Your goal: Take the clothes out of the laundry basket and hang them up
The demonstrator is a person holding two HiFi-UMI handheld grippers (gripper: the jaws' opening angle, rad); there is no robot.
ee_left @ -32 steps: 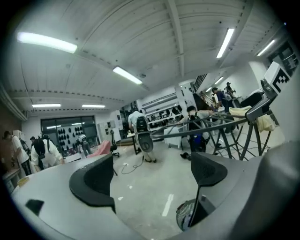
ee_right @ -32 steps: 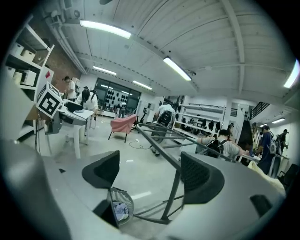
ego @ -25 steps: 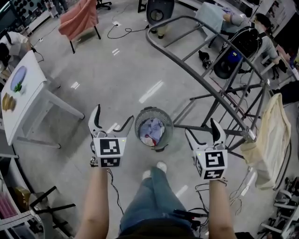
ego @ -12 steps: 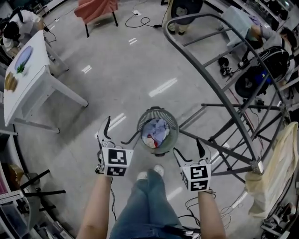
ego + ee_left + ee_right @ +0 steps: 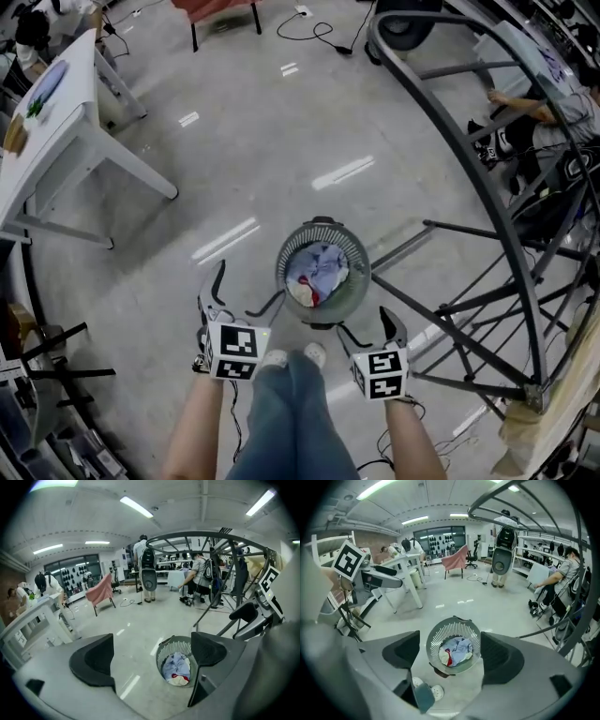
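floor (image 5: pixel 281 122): glossy grey | white table (image 5: pixel 56 141): left | ceiling strip lights (image 5: pixel 136 506): lit
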